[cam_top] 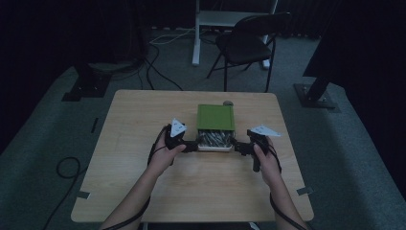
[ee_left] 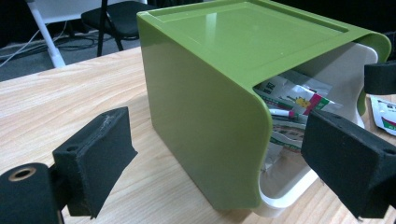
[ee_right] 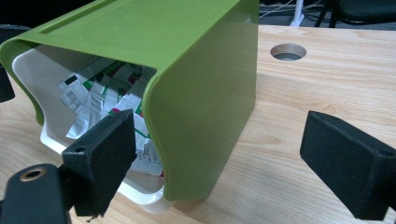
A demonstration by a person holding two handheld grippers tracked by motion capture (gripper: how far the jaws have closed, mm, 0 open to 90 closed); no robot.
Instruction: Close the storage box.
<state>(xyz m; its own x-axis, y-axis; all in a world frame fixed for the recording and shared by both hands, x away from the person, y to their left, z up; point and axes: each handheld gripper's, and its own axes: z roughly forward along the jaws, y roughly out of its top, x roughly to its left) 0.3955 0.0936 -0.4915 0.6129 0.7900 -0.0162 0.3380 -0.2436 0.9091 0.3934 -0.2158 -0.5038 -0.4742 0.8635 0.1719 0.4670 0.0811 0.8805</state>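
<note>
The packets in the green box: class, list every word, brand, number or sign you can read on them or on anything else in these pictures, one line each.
Packets: print in red, green and black, too blurred to read.
Green box: no text.
White drawer: no text.
Left gripper and right gripper: no text on either.
Table: no text.
So nothing can be quoted.

High view dim, underexposed; room beyond surface point(cam_top: 191, 182) near black. Both gripper views brighter, soft overhead glare on green box point(ee_left: 243, 37) top ahead of tool; near black pads slightly blurred.
</note>
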